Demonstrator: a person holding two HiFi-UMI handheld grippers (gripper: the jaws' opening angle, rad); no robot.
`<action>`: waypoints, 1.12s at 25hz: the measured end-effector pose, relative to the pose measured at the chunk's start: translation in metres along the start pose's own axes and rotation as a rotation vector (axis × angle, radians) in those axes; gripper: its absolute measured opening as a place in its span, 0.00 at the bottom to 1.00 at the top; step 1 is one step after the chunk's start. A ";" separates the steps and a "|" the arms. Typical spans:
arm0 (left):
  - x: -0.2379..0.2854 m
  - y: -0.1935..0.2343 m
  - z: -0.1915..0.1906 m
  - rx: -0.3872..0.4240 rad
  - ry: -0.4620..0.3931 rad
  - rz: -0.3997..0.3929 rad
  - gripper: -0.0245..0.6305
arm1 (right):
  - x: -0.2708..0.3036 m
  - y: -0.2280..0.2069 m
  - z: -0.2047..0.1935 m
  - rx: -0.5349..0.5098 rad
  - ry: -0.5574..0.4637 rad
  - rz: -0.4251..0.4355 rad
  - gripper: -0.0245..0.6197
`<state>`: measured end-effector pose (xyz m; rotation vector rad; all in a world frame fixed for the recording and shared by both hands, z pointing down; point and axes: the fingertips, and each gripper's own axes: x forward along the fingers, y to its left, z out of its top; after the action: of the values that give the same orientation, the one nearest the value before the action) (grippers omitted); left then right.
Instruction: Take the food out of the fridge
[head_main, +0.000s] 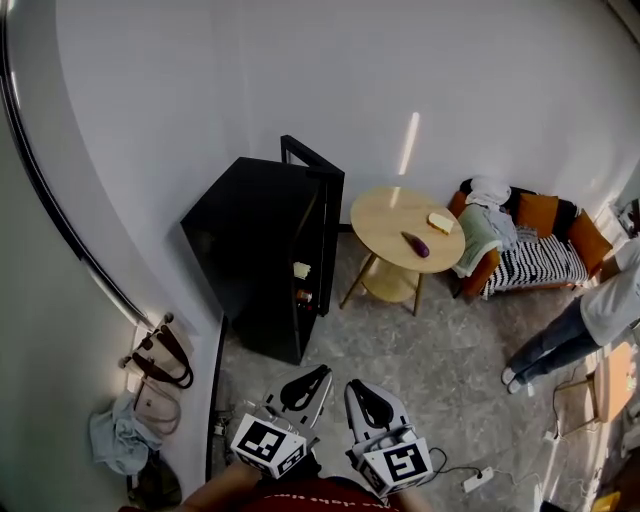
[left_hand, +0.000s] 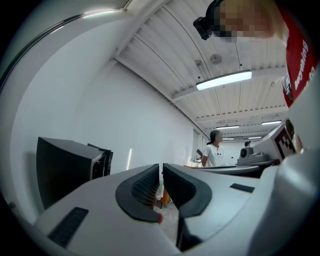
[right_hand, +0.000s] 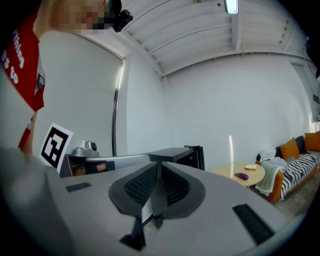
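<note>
Fridge (head_main: 262, 255): black, door open, by wall, beside round table (head_main: 385, 225).
Food in fridge: pale item (head_main: 302, 270) at shelf front edge; darker item (head_main: 303, 296) on shelf below.
Tabletop: aubergine (head_main: 415, 244) and yellow slice (head_main: 440, 221), both nr sofa-side edge.
L gripper (head_main: 318, 376): jaws closed, empty.
R gripper (head_main: 356, 390): jaws closed, empty.
Both well apart from fridge.

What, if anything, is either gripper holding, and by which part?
Nothing is held: the left gripper and the right gripper both have jaws together, nothing between them.
</note>
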<state>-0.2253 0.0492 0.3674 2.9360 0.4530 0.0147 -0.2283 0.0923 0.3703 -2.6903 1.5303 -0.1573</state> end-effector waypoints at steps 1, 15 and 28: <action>0.002 0.006 -0.001 -0.005 0.004 -0.002 0.05 | 0.006 -0.001 0.000 0.003 0.004 -0.006 0.05; 0.041 0.040 -0.019 -0.015 0.062 -0.104 0.05 | 0.057 -0.028 -0.007 0.041 -0.005 -0.087 0.05; 0.122 0.078 -0.015 -0.013 0.065 -0.054 0.05 | 0.115 -0.101 -0.001 0.009 0.003 -0.025 0.07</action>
<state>-0.0857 0.0151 0.3939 2.9167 0.5390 0.1060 -0.0833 0.0450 0.3874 -2.7048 1.4933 -0.1683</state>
